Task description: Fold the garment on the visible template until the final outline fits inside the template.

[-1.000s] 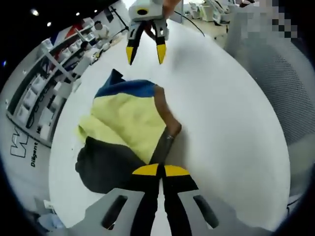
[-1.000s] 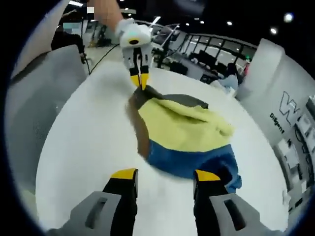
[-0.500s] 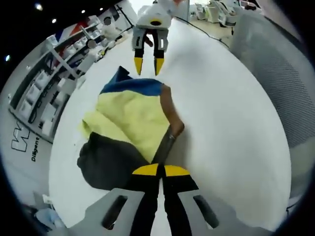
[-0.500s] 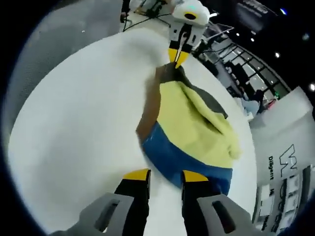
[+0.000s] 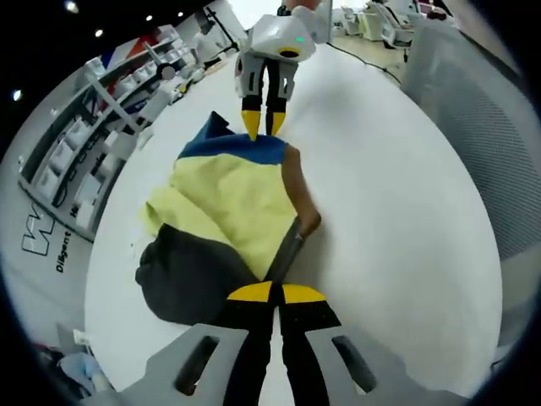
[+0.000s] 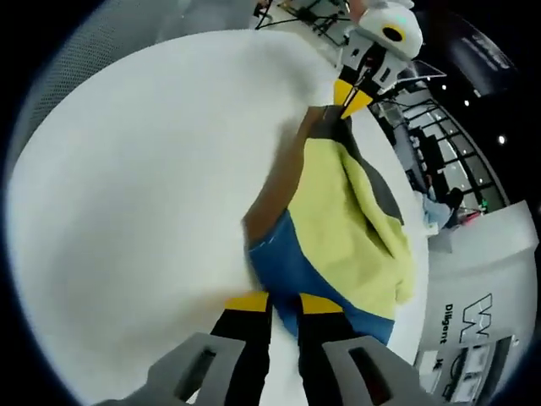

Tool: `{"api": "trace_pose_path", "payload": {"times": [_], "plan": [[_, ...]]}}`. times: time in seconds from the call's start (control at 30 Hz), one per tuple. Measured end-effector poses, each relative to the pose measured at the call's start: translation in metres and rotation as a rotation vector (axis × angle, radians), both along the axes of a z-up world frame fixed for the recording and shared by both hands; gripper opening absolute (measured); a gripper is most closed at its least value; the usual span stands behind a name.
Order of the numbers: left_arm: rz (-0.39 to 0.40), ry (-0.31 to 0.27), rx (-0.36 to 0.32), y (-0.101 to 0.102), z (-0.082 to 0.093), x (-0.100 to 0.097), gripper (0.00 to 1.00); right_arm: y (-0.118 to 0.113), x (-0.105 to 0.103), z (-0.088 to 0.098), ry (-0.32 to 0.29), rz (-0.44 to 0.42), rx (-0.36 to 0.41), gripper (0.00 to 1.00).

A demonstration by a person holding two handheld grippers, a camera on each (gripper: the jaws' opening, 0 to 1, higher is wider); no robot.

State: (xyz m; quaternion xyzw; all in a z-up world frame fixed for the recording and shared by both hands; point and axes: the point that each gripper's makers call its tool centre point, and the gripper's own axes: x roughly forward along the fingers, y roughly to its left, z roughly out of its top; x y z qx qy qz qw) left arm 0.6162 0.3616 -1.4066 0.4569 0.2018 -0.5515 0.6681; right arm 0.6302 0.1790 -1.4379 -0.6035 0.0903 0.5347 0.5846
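Left gripper view: crumpled garment of yellow, blue, dark grey and brown fabric panels (image 5: 228,220) lies bunched on the white bench (image 5: 397,220). Blue panel at the far end, yellow in the middle, dark grey lump near-left, brown strip along the right edge. Left tool (image 5: 272,293), yellow-tipped black jaws, tips pressed together on the near brown/grey edge of the garment, fabric pinched between them. Right tool (image 5: 263,123) enters from the top, white housing, yellow tips close together, sitting right at the blue far edge; contact looks likely, but cannot tell whether fabric is actually pinched. Part of a person's hand visible above its housing. Grey mesh chair back (image 5: 478,110) at the right. Shelving with white items (image 5: 101,127) at the left. Partial writing on a white panel at the left: large "W" and small "Diligent".

Right gripper view: same garment (image 6: 338,228) runs from the near jaws up to the left tool (image 6: 351,98) at the top, whose tips are shut on the dark grey/brown end. Right tool (image 6: 284,303) jaws nearly together at the blue edge, narrow gap between the tips, blue cloth in or just behind it; grip unclear. Bare white bench (image 6: 127,211) at the left. White panel at lower right reads "Dilige..." beside a large "W"-like logo.
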Motion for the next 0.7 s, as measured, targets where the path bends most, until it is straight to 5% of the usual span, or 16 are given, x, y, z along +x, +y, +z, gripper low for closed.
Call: {"api": "trace_pose_path", "payload": {"times": [0.33,0.37,0.43,0.7], "plan": [[-0.003,-0.014,0.004,0.003,0.003,-0.005,0.04,-0.011,-0.004,0.024,0.060,-0.072,0.070,0.00],[-0.007,-0.017,0.006,0.003,0.003,-0.006,0.04,-0.012,-0.009,0.027,0.104,-0.102,0.104,0.00],[-0.019,-0.023,0.013,0.003,0.003,-0.009,0.04,-0.015,-0.011,0.032,0.088,-0.091,0.099,0.00],[-0.055,-0.014,0.006,0.000,0.010,-0.026,0.04,-0.019,-0.035,0.048,0.187,-0.164,0.167,0.00]]}}
